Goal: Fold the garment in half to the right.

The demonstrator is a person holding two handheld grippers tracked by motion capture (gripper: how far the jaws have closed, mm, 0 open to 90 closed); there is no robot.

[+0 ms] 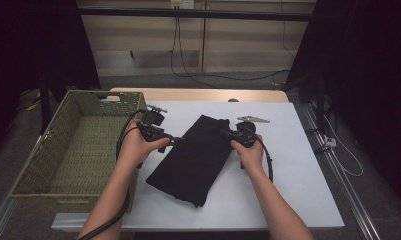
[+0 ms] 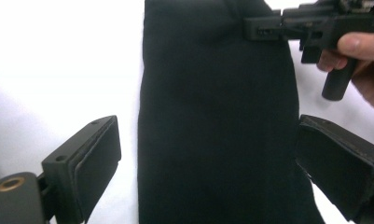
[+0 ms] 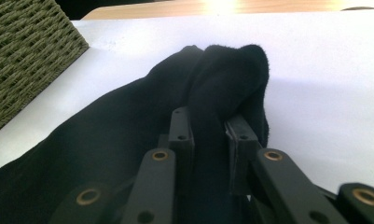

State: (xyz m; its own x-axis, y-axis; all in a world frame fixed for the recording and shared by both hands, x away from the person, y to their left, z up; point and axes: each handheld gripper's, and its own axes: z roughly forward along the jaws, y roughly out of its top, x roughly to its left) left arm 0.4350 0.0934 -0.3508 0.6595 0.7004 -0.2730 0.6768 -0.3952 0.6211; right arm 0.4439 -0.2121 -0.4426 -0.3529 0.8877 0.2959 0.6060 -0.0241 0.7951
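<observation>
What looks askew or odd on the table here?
The black cloth lies slanted across the white table, and its far corner is bunched up where the right hand-held gripper pinches it. The left hand-held gripper stands open over it. The basket looks fine.

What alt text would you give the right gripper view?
The right gripper pinches a raised fold of a black cloth lying on a white table. A woven green basket sits at upper left.
</observation>
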